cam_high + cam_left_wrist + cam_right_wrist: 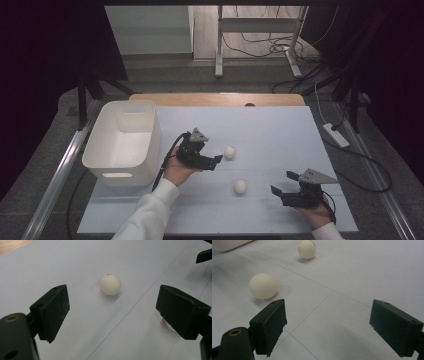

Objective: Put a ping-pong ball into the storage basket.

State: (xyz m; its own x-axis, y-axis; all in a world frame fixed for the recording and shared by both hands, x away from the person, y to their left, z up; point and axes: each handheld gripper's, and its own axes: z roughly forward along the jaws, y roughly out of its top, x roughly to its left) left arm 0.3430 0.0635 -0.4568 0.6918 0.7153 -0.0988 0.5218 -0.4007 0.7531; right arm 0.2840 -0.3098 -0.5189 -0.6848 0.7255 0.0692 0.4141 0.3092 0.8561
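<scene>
Evidently staged for collecting, a white bin [122, 142] stood at the left of the pale blue mat [270, 125], with two white balls right of it. Just right of the bin, the left gripper [218, 160], jaws spread wide, faced the farther ball [110, 284], lying ahead between them, untouched. Well right of the bin, the right gripper [283, 183] gaped equally, the nearer ball [263, 286] ahead and left of its jaws.

**A lab-style recording bench**

A lab or test room is suggested. A pale sheet [280, 130] is laid over a wooden table [215, 99], flanked by metal rails [55, 175]. Dark curtains [50, 45] are hung at both sides. Loose cables [265, 45] and a power strip [336, 135] are left on the grey floor [200, 80].
</scene>
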